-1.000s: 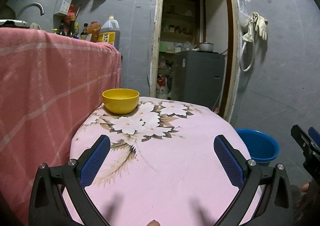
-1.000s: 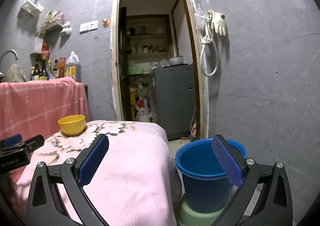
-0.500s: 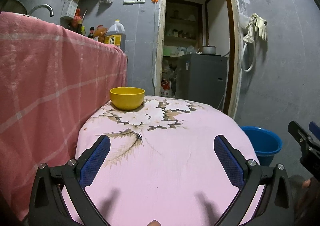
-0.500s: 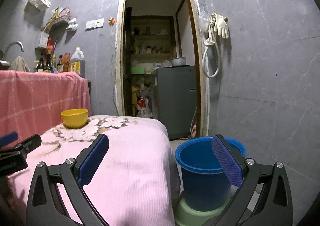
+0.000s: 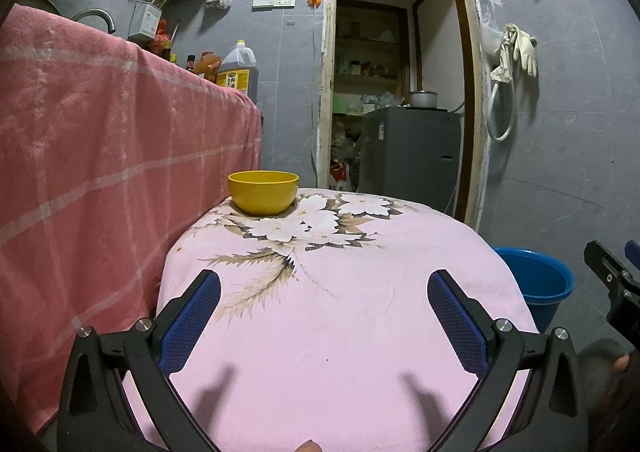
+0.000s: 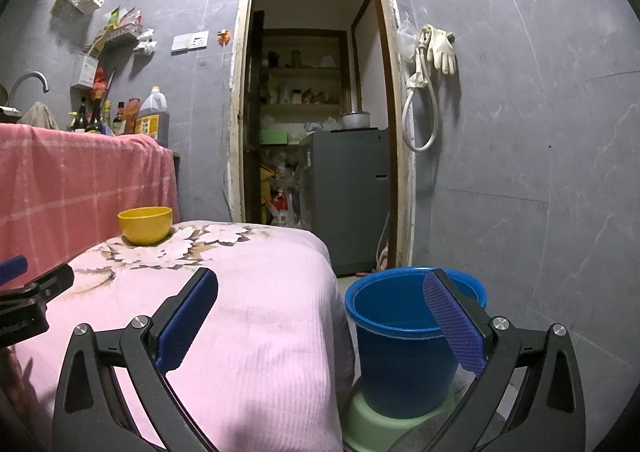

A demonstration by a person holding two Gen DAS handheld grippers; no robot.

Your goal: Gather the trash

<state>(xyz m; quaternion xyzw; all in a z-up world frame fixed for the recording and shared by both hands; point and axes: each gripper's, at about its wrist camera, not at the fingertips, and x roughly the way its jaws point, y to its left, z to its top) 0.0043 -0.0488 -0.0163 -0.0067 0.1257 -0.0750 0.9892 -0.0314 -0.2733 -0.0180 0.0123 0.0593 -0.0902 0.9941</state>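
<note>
While both tongs hang over the pink cloth, things stand thus:
Left gripper (image 5: 323,316): jaws spread wide, nothing between the blue pads; it hovers above the near part of the flowered pink tablecloth (image 5: 340,332).
Right gripper (image 6: 320,316): jaws likewise wide apart and bare, held over the tablecloth's right edge, its right finger in front of the blue bucket (image 6: 400,332).
Yellow bowl (image 5: 263,192): upright on the cloth's far end, straight ahead of the left gripper and a little to its left; ahead and well to the left of the right gripper. What it holds cannot be seen.
Blue bucket: on the floor just beside the table, on a pale green base (image 6: 368,424); to the right of the left gripper, ahead of the right one.
Trash: none can be made out on the cloth.
Red checked cloth (image 5: 100,172): hangs to the left of both grippers.
</note>
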